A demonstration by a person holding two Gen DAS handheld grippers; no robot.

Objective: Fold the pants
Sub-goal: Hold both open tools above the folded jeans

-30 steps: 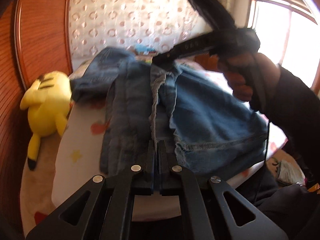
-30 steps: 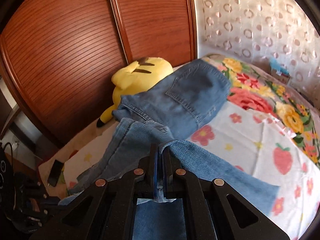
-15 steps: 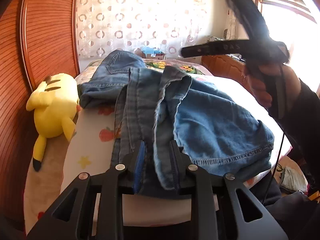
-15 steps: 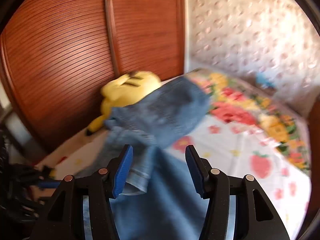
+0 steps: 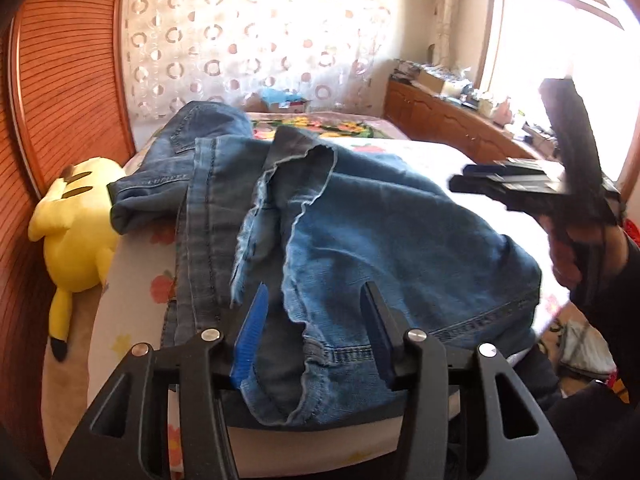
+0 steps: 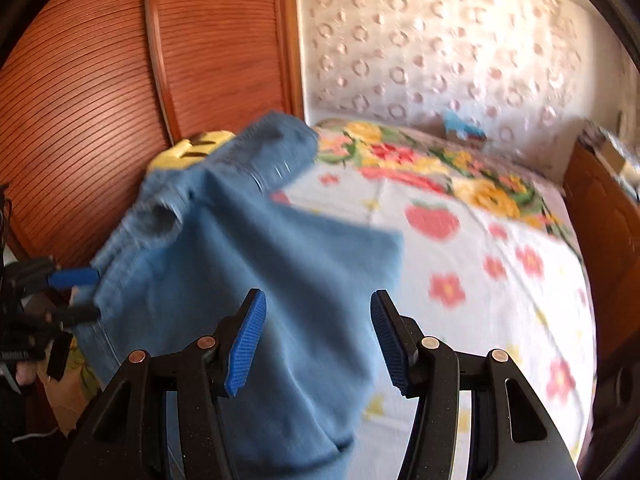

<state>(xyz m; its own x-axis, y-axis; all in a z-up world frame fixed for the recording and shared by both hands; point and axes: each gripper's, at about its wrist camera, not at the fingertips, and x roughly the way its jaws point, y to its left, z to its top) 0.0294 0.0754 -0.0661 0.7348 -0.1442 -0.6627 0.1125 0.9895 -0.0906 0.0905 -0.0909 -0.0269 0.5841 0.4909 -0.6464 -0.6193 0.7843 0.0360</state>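
Observation:
Blue denim pants (image 5: 352,240) lie bunched and partly folded over on the bed; they also show, blurred, in the right wrist view (image 6: 256,264). My left gripper (image 5: 316,332) is open at the near edge of the pants, with a denim hem lying loose between its blue pads. My right gripper (image 6: 318,340) is open and empty above the denim. In the left wrist view the right gripper (image 5: 472,178) is held in a hand above the right side of the pants.
A yellow plush toy (image 5: 76,228) lies at the bed's left edge beside the wooden wardrobe doors (image 6: 120,80). The floral bedsheet (image 6: 500,264) stretches to the right. A wooden cabinet (image 5: 452,124) with clutter stands under the bright window.
Both grippers were shut on the denim a second ago and have opened and let go. The right gripper has pulled back to the right and the pants have settled on the bed.

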